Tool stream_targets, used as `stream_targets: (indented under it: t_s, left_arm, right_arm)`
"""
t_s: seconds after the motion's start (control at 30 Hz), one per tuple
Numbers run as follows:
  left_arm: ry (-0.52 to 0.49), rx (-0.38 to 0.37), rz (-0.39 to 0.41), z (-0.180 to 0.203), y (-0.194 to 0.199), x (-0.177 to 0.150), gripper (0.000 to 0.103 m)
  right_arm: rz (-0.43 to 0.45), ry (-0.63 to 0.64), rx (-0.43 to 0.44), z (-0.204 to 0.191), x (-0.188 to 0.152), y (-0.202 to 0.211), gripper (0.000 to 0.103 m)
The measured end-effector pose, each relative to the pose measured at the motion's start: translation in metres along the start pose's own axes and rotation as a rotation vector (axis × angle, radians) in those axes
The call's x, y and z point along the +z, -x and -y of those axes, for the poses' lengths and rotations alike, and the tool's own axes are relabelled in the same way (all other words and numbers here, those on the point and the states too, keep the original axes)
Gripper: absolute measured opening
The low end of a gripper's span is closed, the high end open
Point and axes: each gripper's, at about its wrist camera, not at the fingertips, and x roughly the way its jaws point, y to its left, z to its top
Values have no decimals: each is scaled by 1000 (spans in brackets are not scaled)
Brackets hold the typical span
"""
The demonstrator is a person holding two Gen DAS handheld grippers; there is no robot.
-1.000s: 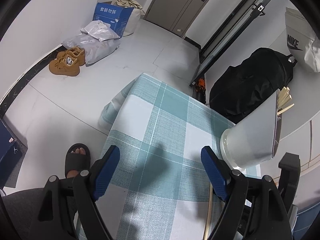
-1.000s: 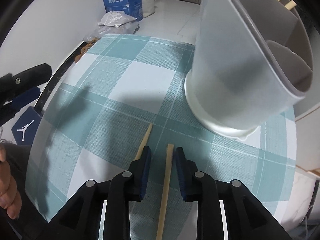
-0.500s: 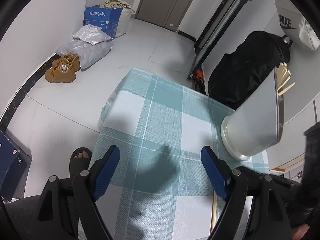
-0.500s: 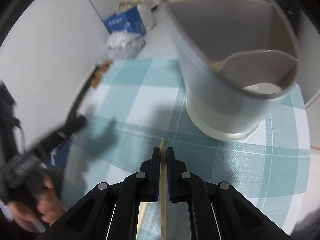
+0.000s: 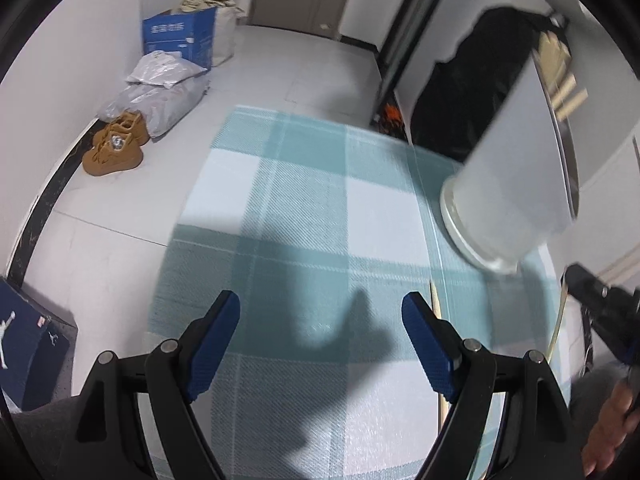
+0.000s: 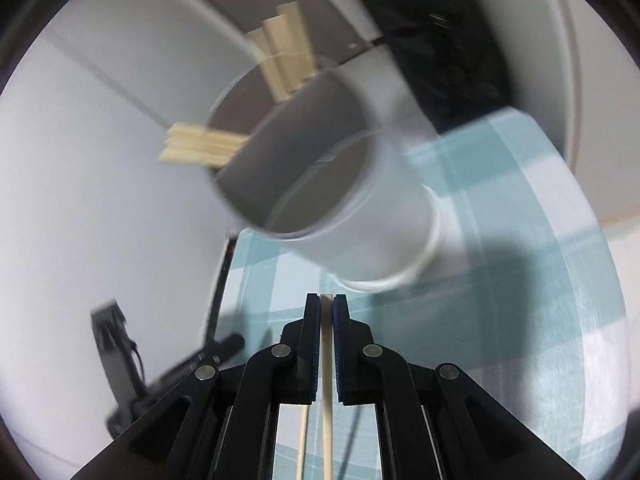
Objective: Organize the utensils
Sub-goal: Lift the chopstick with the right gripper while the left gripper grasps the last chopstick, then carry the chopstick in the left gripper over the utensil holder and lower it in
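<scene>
Checked cloth on surface (image 5: 304, 200), white holder (image 6: 360, 216) standing near its far right corner, wooden sticks (image 6: 200, 146) already poking out the top

Step in hand, by the look of it: carry of one chopstick (image 6: 327, 364) to holder. Right tool (image 6: 327, 304) clamped on it, jaws recently drawn together around it, pads tight on both sides. Looks lifted clear of cloth, though not fully certain through the blur

Chopstick runs along the tool's own line: upper end at the pad tips aimed up toward holder mouth, rest trailing back between the arms and out the bottom edge. Long axis in line with the fingers, so pointing wherever the tool points

Second chopstick (image 5: 436, 304) lying flat on cloth, just beside left tool's right finger, long axis roughly toward holder base. Not gripped

Left tool (image 5: 320, 312) wide apart, nothing between pads, hanging over bare cloth

Next move, judged: swing leading end over the rim, tip steeper, line up with an open compartment, then release. Holder divided inside; which section is free, hard to tell from blur

Risk: end catching the rim or the leaning sticks
</scene>
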Motion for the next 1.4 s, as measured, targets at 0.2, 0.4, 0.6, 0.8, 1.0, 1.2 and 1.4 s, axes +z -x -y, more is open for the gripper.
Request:
stream_targets:
  t_s: [0.2,0.4,0.6,0.8,1.0,1.2,1.4]
  left_arm:
    - [-103,-36,-52,24,0,-9,80]
    - [-209,-13,-114,54,-5,-9,80]
    - [-244,50,-175,67,-19,-4,80]
    - [-245,80,-234,72,-27,2,69]
    - [-281,112,-281,73,-33,1,60]
    - [-261,133,-334,78,-36,6,33]
    - [-213,126,-374,83,-41,7,2]
  right_arm:
    - [24,-145,21,44,-11,19,5]
    - [38,-319,85,84,-18,26,5]
    - [91,-471,157,108,-13,38,5]
    - [168,-427,159,108,0,56,5]
    - [219,-429,184,110,7,64,5]
    - [197,-460,197,115,9,60,5]
    - [186,-452,178,113,9,58,5]
